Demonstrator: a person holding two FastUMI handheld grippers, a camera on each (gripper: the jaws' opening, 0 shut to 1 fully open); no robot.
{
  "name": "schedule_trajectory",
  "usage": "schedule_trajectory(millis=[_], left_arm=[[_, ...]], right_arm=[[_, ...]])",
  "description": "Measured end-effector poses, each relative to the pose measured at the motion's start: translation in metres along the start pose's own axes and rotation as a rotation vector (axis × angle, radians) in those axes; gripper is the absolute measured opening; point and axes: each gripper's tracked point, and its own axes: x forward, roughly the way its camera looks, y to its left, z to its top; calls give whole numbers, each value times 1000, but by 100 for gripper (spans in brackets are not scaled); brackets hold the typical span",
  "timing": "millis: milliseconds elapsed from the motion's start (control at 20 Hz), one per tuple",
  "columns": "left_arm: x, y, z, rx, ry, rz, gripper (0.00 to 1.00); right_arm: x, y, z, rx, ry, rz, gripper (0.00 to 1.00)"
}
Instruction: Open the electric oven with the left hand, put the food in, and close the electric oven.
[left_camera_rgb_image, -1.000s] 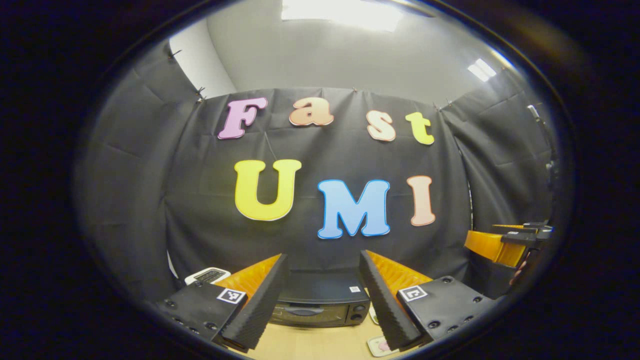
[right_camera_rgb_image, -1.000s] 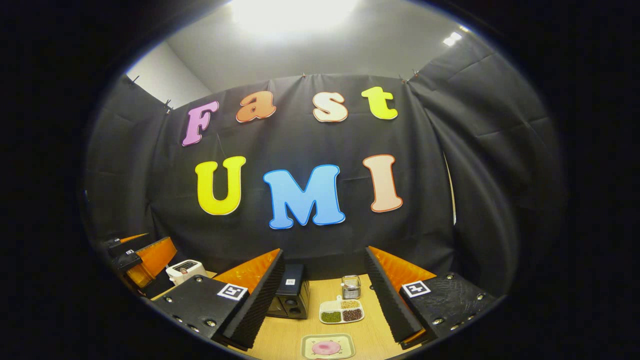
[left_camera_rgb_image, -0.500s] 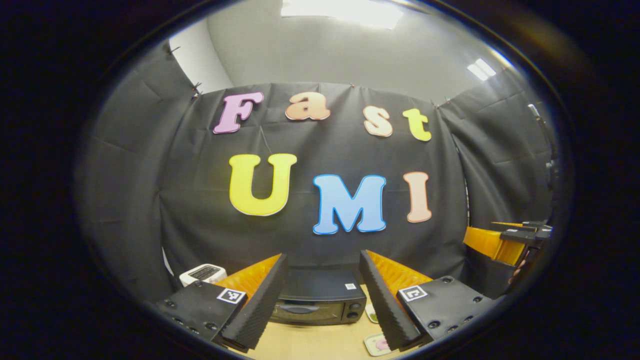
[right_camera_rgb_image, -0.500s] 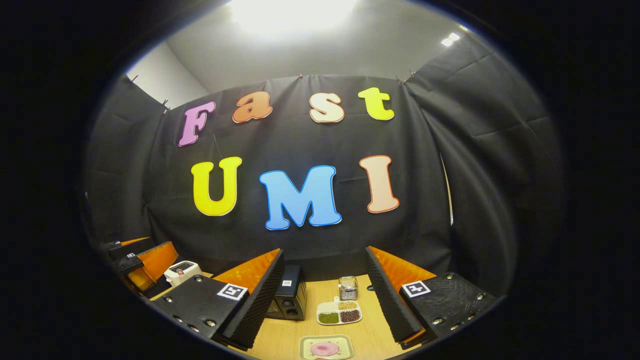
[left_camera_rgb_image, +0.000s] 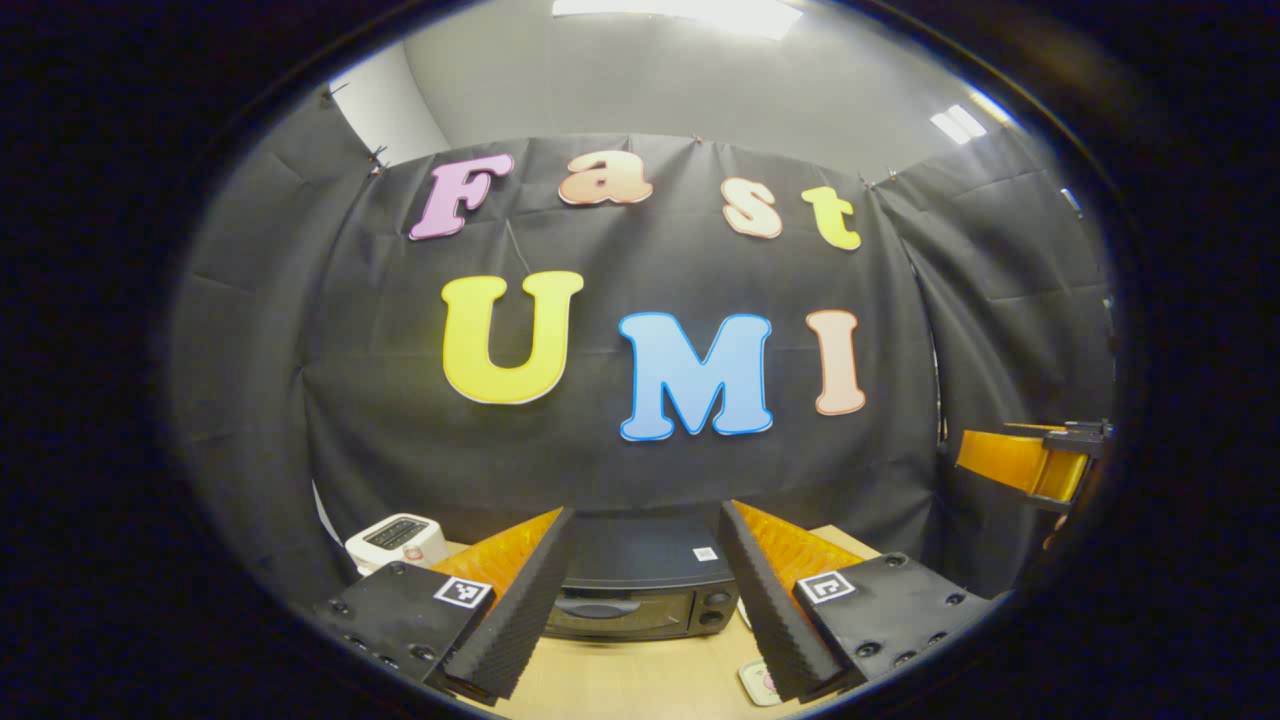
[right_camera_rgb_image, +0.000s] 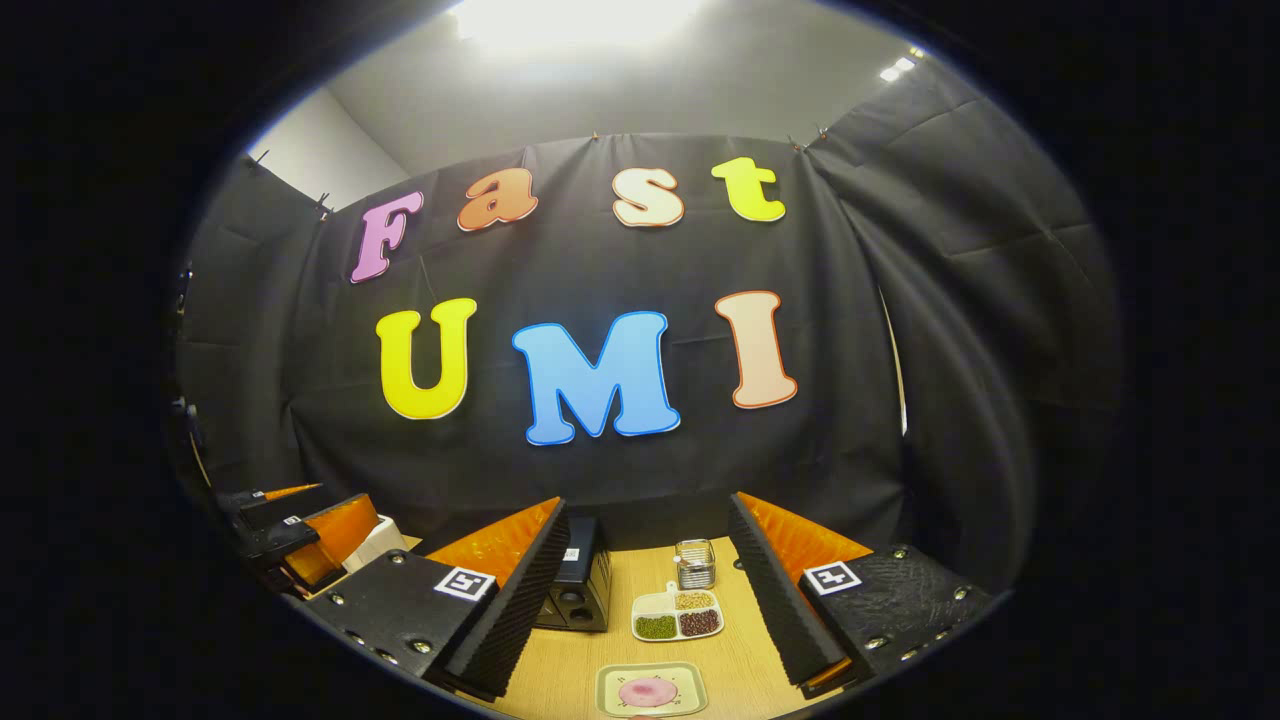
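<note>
Two hand-held grippers are up over a pale wooden surface (right_camera_rgb_image: 745, 660), both with fingers spread wide apart and nothing between them.

Surroundings: a white boxy toaster (left_camera_rgb_image: 398, 540) sits at the far left of the surface, beside the oven. In the right gripper view, a small square wire basket (right_camera_rgb_image: 694, 563) stands near the back wall, and just in front of it lies a white divided dish (right_camera_rgb_image: 677, 625) with green, tan and dark brown fillings in separate compartments. Nothing stands between the left hand-held gripper (left_camera_rgb_image: 640, 600) and the oven front.

Pose: the left hand-held gripper is raised, level and aimed at the oven, which shows framed in the gap between its fingers, well apart from them. The right hand-held gripper (right_camera_rgb_image: 645, 605) is raised above the near part of the surface, with the tray of food below and between its fingers, not touching. Each gripper appears at the edge of the other's view.

Task things: the black box-shaped electric oven (left_camera_rgb_image: 645, 590) stands at the back of the surface against the cloth wall, door closed, a horizontal handle across the upper front and two round knobs at its right. The food, a round pink piece (right_camera_rgb_image: 648, 691), lies in the middle of a pale green square tray (right_camera_rgb_image: 610, 685) near the front edge, right of the oven.
</note>
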Motion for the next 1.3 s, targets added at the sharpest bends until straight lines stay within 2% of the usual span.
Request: schedule_trajectory(millis=[200, 250, 300, 600, 800, 850, 900, 950, 1100, 1150, 1250, 1300], left_arm=[[40, 9, -43, -12, 118, 3, 99], [50, 10, -55, -20, 151, -6, 96], [59, 12, -66, -25, 185, -14, 99], [107, 32, -134, -26, 311, 4, 96], [135, 48, -179, 2, 377, 22, 99], [140, 49, -188, 9, 391, 23, 94], [145, 50, -198, 11, 400, 23, 99], [150, 52, -203, 16, 405, 25, 99], [162, 57, -223, 21, 441, 33, 94], [163, 57, -231, 9, 458, 30, 96], [169, 59, -237, 10, 470, 32, 94], [171, 59, -240, 14, 477, 33, 99]], right_arm=[[7, -5, -12, -9, 32, -15, 97], [8, -6, -15, -12, 39, -20, 97], [10, -8, -18, -15, 47, -24, 97], [20, -20, -37, -21, 102, -67, 97], [28, -26, -51, -12, 134, -92, 97], [30, -28, -57, -18, 145, -101, 97], [31, -30, -61, -26, 155, -109, 97], [33, -30, -64, -30, 162, -113, 97], [37, -30, -69, -27, 178, -123, 97], [39, -29, -70, -27, 179, -127, 97], [42, -27, -71, -23, 181, -128, 97], [44, -26, -71, -17, 184, -128, 97]])
